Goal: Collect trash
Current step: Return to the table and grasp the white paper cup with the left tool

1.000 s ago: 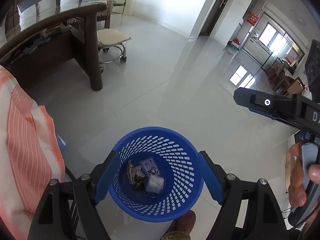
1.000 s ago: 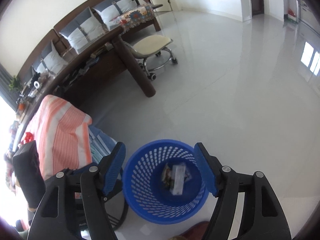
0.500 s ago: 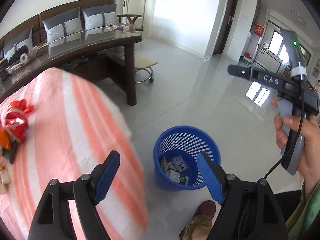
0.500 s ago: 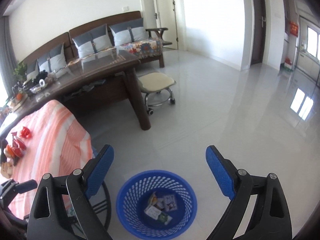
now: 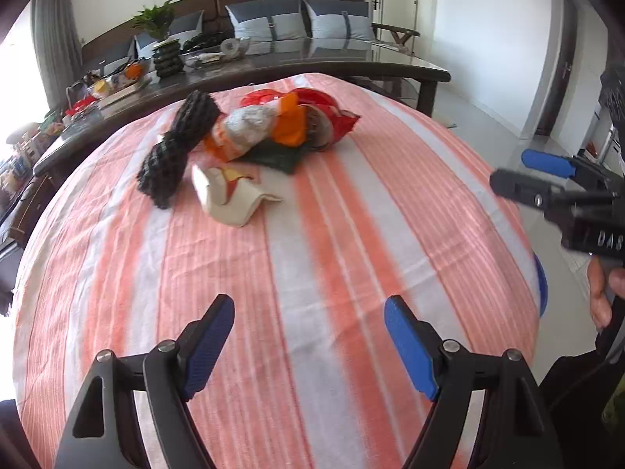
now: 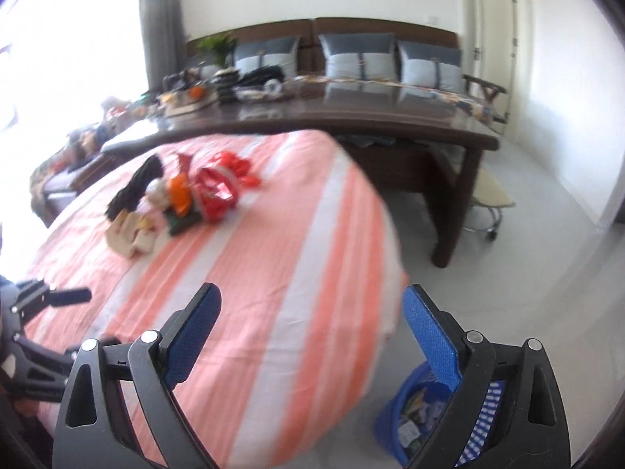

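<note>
Trash (image 5: 250, 144) lies in 1 heap on the far left part of a table covered with an orange-and-white striped cloth (image 5: 312, 273). From the left of the heap: 2 black netted bundles (image 5: 179, 148) touching end to end, a cream torn paper carton (image 5: 230, 195) just in front of them, an orange and grey crumpled wrapper (image 5: 254, 129) on a dark green packet (image 5: 273, 156), and a red foil bag (image 5: 324, 113) at the right end. No writing on any of it can be read.

In the left wrist view the left gripper (image 5: 308, 336) hangs over the near, bare part of the cloth, its 2 blue-padded fingers spread wide with only cloth between them, well apart from the heap. At the right edge of that view the right gripper (image 5: 547, 172) is seen from the side, a hand (image 5: 601, 293) on its handle; white letters "DAS" show on its black body.

In the right wrist view, which is blurred, the right gripper (image 6: 312, 332) is spread wide and holds nothing, over the right edge of the table. Below its right finger a blue plastic basket (image 6: 390, 418) stands on the floor beside the table, with scraps of paper inside. Behind the table is a long dark wooden desk (image 6: 351, 121) crowded with small things at its left end, then a sofa with grey cushions (image 6: 359, 58).
</note>
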{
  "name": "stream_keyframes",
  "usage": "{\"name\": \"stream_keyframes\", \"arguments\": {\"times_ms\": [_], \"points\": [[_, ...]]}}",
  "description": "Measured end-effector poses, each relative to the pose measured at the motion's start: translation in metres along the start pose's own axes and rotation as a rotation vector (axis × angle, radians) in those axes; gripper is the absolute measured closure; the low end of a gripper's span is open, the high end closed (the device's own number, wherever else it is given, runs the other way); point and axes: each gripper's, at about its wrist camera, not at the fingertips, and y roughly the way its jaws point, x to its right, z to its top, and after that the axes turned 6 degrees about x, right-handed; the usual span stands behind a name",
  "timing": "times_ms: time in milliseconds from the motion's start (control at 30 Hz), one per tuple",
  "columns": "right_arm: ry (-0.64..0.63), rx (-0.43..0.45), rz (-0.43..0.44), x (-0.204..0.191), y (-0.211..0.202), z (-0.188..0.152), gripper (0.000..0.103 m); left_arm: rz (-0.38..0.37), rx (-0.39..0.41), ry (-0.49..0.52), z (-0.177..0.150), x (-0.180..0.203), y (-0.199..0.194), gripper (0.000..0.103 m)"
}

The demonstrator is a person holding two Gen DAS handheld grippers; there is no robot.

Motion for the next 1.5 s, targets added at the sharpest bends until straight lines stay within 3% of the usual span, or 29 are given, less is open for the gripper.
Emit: {"name": "stream_keyframes", "arguments": {"times_ms": [167,300,500,733,767,867,933,1000,1200,1500], "points": [[-0.139,-0.086,0.098,-0.060,0.031,-0.017,0.008,0.009,-0.027,-0.116,-0.006,-0.036,0.002,0.022],[-0.177,-0.116,0.118,-0.078,0.042,-0.025,0.008,0.003,-0.028,-0.167,0.002,-0.053,0.013,0.022],[-0.179,-0.133,0.094,-0.075,0.047,-0.028,0.008,0.004,0.036,-0.248,0.036,-0.074,0.027,0.022],[-0.107,-0.093,0.083,-0.056,0.041,-0.016,0.008,0.041,0.040,-0.283,0.054,-0.083,0.049,0.025],[-0.086,-0.090,0.083,-0.051,0.043,-0.013,0.008,0.042,0.041,-0.287,0.054,-0.084,0.050,0.027],[-0.054,-0.084,0.069,-0.043,0.048,-0.005,0.008,0.045,0.033,-0.273,0.054,-0.086,0.054,0.047],[-0.050,-0.086,0.075,-0.041,0.054,0.002,0.008,0.047,0.026,-0.256,0.054,-0.086,0.058,0.072],[-0.047,-0.086,0.089,-0.041,0.060,0.009,0.008,0.046,0.020,-0.246,0.053,-0.087,0.060,0.087],[-0.052,-0.080,0.172,-0.039,0.085,0.035,0.008,-0.007,0.008,-0.194,0.049,-0.094,0.049,0.094],[-0.209,-0.094,0.290,-0.057,0.132,0.068,0.009,-0.138,-0.062,-0.114,0.035,-0.095,0.030,0.094]]}}
